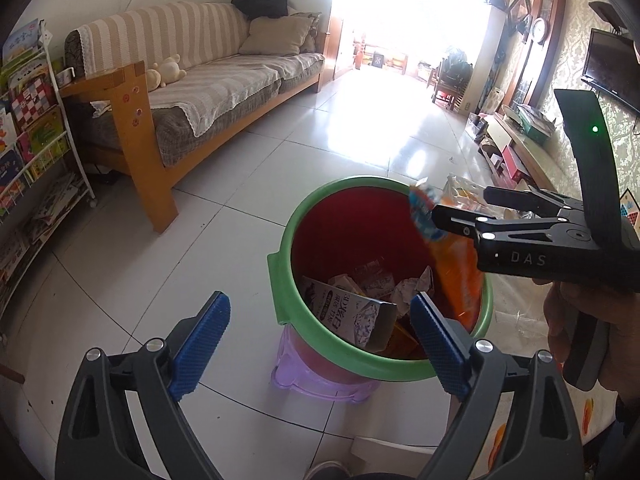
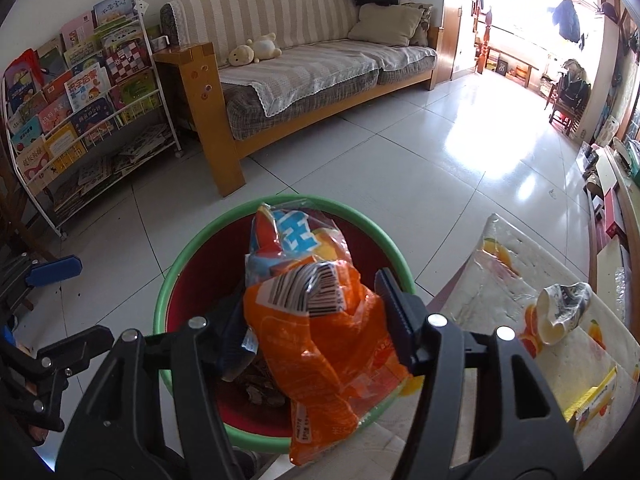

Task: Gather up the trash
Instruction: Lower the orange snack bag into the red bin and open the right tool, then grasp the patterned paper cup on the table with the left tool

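2 grippers are in my feeds over 1 green-rimmed bin (image 1: pixel 308 216); the left gripper (image 1: pixel 320 340) stands wide apart and carries nothing, its blue pads (image 1: pixel 202 340) straddling the near rim; the right gripper (image 2: pixel 316 328) has its jaws parted with 1 orange snack bag (image 2: pixel 320 344) between them, and I cannot tell whether the pads bear on the film. That bag hangs over the bin's mouth, its lower end draped across the near rim beside the table corner; I judge it light, soft and slippery, crackly film that folds wherever it is pinched, so I would take it across a bunched middle rather than by a loose corner. Inside the bin I count 1 milk carton (image 1: pixel 352 316) leaning on the near wall and several crumpled papers (image 1: pixel 408 288), too tangled to number. On the table (image 2: pixel 500 280), near its right edge, I count 1 crushed paper cup (image 2: pixel 560 312) and 1 yellow box (image 2: pixel 596 400) at the near edge; the cup looks light and easily squashed, the box stiffer.
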